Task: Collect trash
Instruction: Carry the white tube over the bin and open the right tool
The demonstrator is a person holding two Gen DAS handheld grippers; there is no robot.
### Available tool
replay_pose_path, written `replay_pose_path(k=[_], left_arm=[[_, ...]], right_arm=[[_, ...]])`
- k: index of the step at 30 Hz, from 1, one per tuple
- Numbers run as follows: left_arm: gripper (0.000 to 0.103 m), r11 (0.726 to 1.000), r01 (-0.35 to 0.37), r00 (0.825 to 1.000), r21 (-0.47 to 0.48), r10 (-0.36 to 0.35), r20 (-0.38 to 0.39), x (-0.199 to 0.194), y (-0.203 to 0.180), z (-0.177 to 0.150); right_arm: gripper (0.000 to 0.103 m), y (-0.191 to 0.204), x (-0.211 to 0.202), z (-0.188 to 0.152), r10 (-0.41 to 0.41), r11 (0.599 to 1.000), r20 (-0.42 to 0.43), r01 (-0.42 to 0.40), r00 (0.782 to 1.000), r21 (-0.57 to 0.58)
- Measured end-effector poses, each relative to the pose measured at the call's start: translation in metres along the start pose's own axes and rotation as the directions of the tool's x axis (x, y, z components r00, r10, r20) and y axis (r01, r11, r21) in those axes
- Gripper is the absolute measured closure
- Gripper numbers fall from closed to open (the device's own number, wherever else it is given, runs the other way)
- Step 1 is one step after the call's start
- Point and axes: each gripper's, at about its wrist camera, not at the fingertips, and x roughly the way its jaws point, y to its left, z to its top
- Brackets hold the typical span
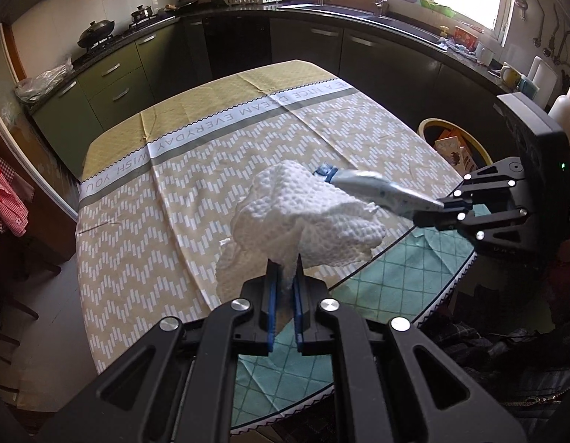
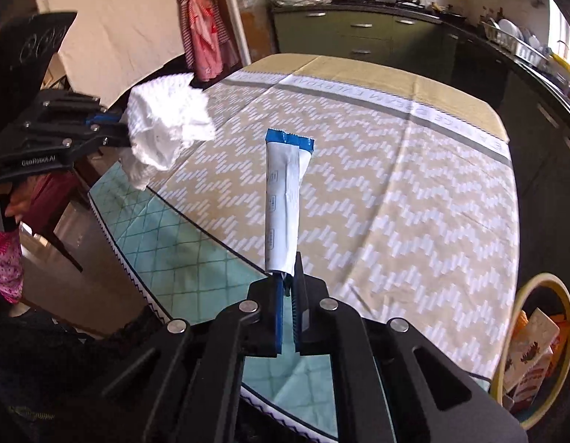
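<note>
Left fingers [image 1: 285,277] clamped on tissue [image 1: 307,217]; right fingers [image 2: 289,277] pinching wrapper [image 2: 285,199] by its very end, both above surface [image 2: 395,203]. Could slip loose before reaching bin [image 2: 565,332], with so thin a hold.

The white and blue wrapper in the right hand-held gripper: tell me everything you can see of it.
The wrapper is a long, flattened white packet with a blue crimped far end and a seam down its length, seemingly thin plastic film. The right hand-held gripper pinches its near end; it juts out above the tablecloth, touching nothing else.
</note>
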Motion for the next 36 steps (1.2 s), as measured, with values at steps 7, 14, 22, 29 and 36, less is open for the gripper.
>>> replay_pose_path(k=[7, 14, 22, 29, 36], left_arm=[[0.095, 0.995, 0.072, 0.997, 0.074, -0.073, 0.021, 0.005, -0.044, 0.017], [0.095, 0.978, 0.144, 0.988, 0.151, -0.150, 0.030, 0.021, -0.099, 0.045], [0.094, 0.943, 0.218, 0.974, 0.253, -0.224, -0.003, 0.051, -0.172, 0.077], [0.094, 0.903, 0.260, 0.963, 0.341, -0.269, -0.021, 0.079, -0.237, 0.119], [0.094, 0.869, 0.313, 0.947, 0.384, -0.318, -0.052, 0.113, -0.313, 0.167]], right_arm=[[0.098, -0.111, -0.093, -0.067, -0.276, 0.915, 0.075, 0.238, 0.958, 0.326], [0.098, -0.201, -0.122, -0.128, -0.463, 0.756, -0.070, 0.435, 0.884, 0.490], [0.088, -0.248, -0.100, -0.150, -0.460, 0.709, -0.138, 0.457, 0.877, 0.538], [0.041, -0.253, -0.109, -0.174, -0.477, 0.682, -0.144, 0.468, 0.867, 0.561], [0.031, -0.234, -0.184, -0.226, -0.581, 0.553, -0.017, 0.410, 0.814, 0.726]])
